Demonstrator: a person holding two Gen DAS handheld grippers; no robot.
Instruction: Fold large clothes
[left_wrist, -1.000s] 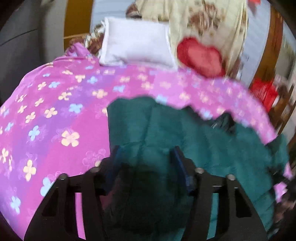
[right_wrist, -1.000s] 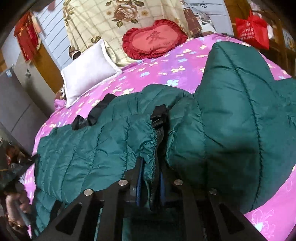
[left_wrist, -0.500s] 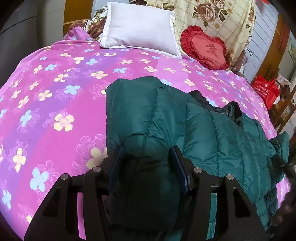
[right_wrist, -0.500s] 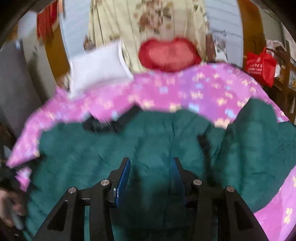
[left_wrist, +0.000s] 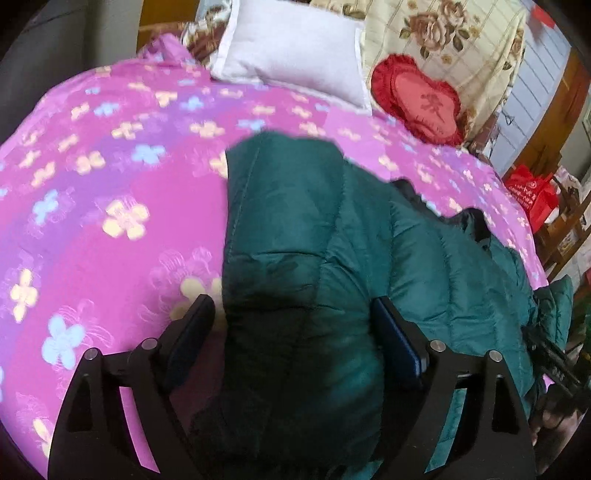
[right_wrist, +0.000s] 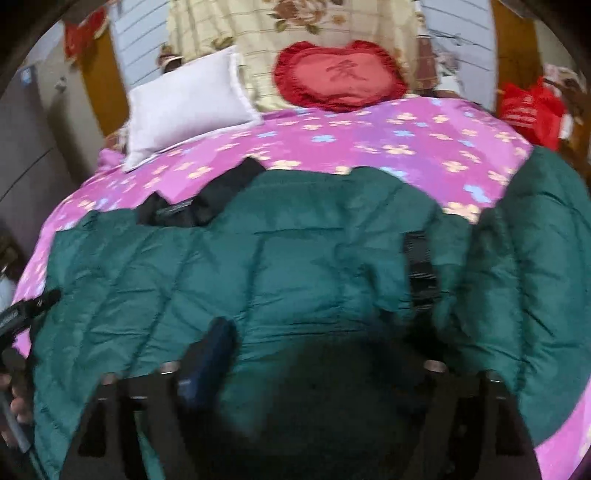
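A dark green quilted down jacket (left_wrist: 332, 240) lies spread on a pink flowered bed cover (left_wrist: 110, 184). In the left wrist view one sleeve or side panel is laid over the body. My left gripper (left_wrist: 291, 325) is open, its jaws wide apart, with a green fold between them but not pinched. In the right wrist view the jacket (right_wrist: 295, 258) fills the front, with its black collar lining (right_wrist: 207, 199) at the back left. My right gripper (right_wrist: 325, 350) is open wide just above the jacket; its right finger is blurred.
A white pillow (left_wrist: 295, 48) and a red heart-shaped cushion (left_wrist: 421, 99) lie at the head of the bed. A red bag (left_wrist: 532, 192) stands beside the bed on the right. The other gripper and hand show at the left edge of the right wrist view (right_wrist: 18, 332).
My right gripper let go of the jacket edge, opened wide and drew back. My left gripper opened wider over the folded-in part. The jacket now lies flatter.
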